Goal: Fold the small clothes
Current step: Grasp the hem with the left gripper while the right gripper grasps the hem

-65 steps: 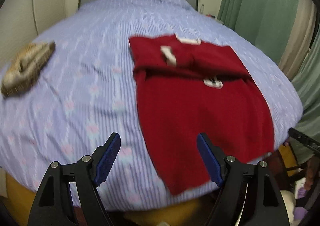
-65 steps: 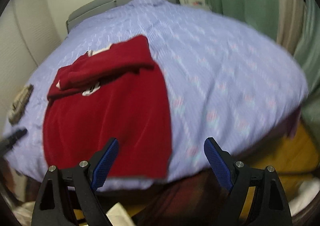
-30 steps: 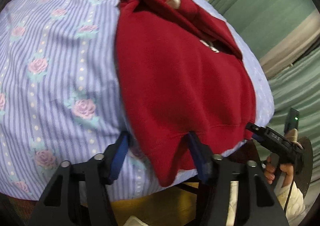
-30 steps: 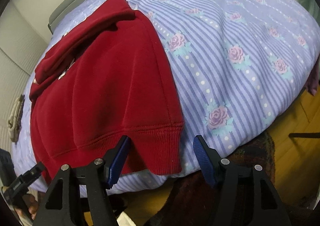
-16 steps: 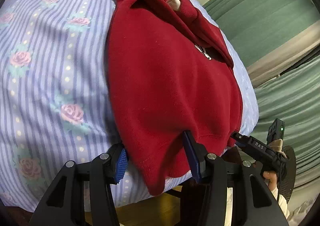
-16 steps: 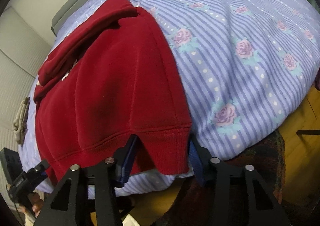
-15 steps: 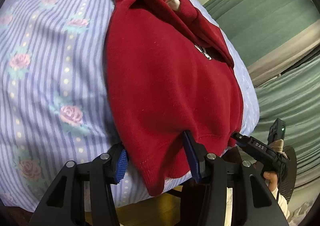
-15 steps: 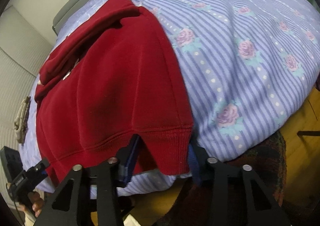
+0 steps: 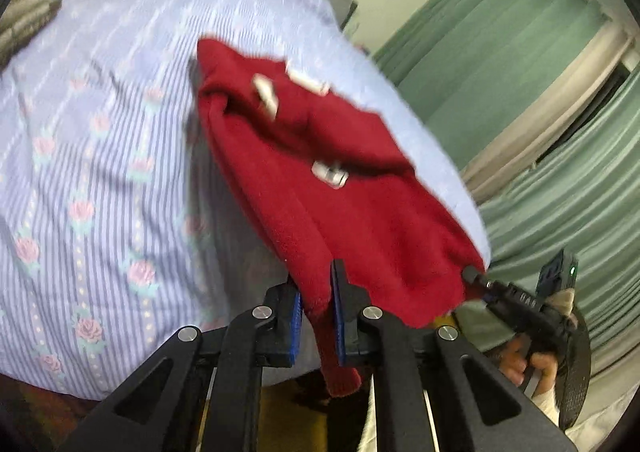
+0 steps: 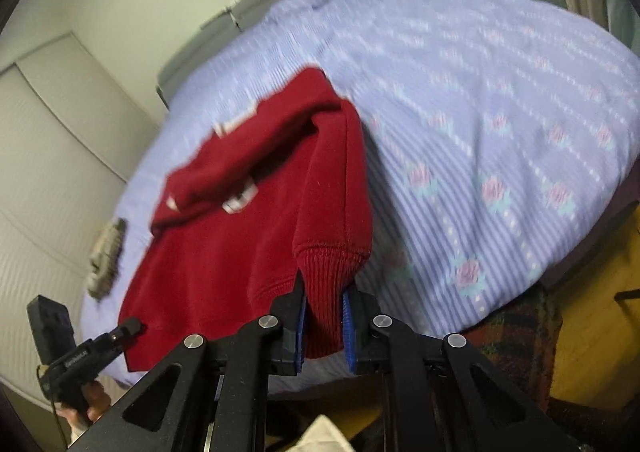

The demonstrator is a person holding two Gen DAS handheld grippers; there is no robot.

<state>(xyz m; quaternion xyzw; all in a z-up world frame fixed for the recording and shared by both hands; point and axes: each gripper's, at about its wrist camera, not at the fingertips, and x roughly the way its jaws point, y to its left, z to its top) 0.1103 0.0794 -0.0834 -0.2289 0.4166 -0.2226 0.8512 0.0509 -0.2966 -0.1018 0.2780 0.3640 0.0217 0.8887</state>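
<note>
A dark red sweater [image 9: 340, 188] with its sleeves folded across the chest lies on a bed with a lilac striped rose-print cover [image 9: 80, 156]. My left gripper [image 9: 316, 312] is shut on the sweater's bottom left hem corner, lifted off the bed. My right gripper [image 10: 324, 316] is shut on the ribbed bottom right hem corner of the sweater [image 10: 280, 212], also lifted. Each gripper shows at the edge of the other's view, the right one [image 9: 516, 300] and the left one [image 10: 92, 348].
A folded beige knit garment [image 10: 106, 256] lies at the bed's far left and also shows in the left wrist view [image 9: 24, 20]. A grey headboard [image 10: 256, 8] stands at the far end. Green curtains [image 9: 540, 92] hang to the right. The bed's near edge drops to a yellow floor [image 10: 592, 332].
Both grippers have closed on the sweater's bottom hem corners and raised them off the bed. The lower part of the sweater now hangs lifted between them.
</note>
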